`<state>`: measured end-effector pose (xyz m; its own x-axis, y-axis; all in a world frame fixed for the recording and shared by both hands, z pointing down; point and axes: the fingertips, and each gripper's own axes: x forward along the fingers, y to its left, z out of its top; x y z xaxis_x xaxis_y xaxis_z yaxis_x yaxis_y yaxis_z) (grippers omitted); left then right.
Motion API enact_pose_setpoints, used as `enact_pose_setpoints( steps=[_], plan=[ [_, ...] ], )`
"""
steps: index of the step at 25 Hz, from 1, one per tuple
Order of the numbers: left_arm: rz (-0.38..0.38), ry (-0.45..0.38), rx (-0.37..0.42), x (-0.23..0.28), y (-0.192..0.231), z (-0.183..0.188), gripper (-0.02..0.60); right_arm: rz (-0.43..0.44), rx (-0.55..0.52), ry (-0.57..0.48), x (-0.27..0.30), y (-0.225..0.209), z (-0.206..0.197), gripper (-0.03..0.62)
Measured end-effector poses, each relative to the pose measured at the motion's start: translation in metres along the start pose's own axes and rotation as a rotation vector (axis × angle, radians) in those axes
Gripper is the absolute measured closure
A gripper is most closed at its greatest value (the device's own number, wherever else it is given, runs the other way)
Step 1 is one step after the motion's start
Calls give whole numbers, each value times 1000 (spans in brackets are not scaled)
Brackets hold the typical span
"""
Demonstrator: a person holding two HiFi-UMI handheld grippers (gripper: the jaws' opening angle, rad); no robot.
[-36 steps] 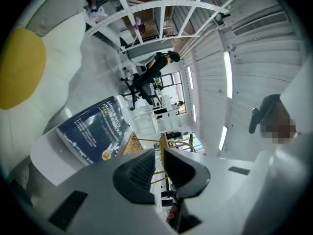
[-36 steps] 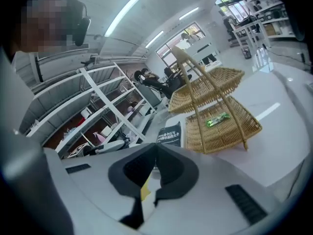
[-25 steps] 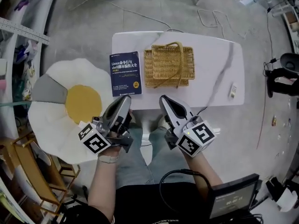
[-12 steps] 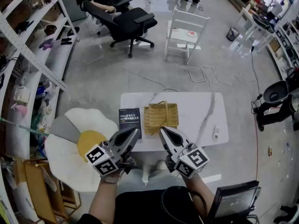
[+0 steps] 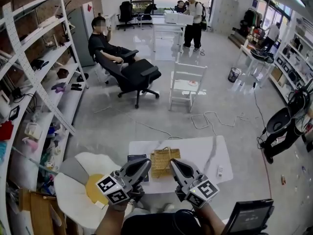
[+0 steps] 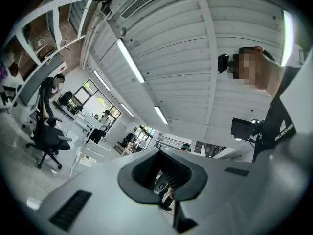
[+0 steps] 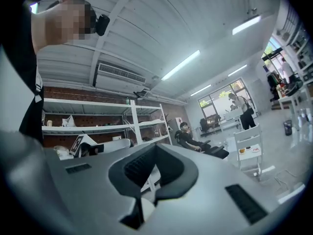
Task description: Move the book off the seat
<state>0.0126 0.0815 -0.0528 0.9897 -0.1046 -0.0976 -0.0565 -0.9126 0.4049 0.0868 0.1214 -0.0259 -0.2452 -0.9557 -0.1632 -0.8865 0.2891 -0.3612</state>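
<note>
A dark blue book (image 5: 136, 158) lies on the white marble table (image 5: 205, 153), left of a wicker basket (image 5: 165, 160); my left gripper hides the book's near part. An egg-shaped white and yellow seat cushion (image 5: 80, 180) sits on the floor left of the table. My left gripper (image 5: 145, 163) and right gripper (image 5: 173, 163) are held side by side in front of the table's near edge, both shut and holding nothing. In the left gripper view the left gripper (image 6: 164, 177) points up at the ceiling; in the right gripper view the right gripper (image 7: 154, 173) points toward shelves and the room.
A white wooden chair (image 5: 187, 86) and a black office chair (image 5: 136, 77) with a seated person stand beyond the table. Metal shelves (image 5: 34, 77) line the left wall. Cables (image 5: 210, 119) lie on the floor. A small white item (image 5: 219, 171) rests on the table's right end.
The head view has swung from looking straight down at the table to looking across the room. Both grippers stay shut and have tipped upward; the book and basket have not moved.
</note>
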Motion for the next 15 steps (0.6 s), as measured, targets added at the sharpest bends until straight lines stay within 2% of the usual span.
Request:
enact_pose_setpoints(
  steps=[3, 8, 12, 15],
  plan=[
    [-30, 16, 67, 10, -13, 11, 577, -2, -1, -29, -2, 0, 19, 582],
    [-71, -14, 70, 9, -27, 29, 577, 23, -9, -24, -3, 16, 37, 582],
    [-47, -15, 101, 9, -27, 35, 577, 30, -6, -31, -1, 16, 42, 582],
    [-14, -12, 127, 3, -18, 38, 577, 39, -46, -12, 7, 20, 36, 582]
  ],
)
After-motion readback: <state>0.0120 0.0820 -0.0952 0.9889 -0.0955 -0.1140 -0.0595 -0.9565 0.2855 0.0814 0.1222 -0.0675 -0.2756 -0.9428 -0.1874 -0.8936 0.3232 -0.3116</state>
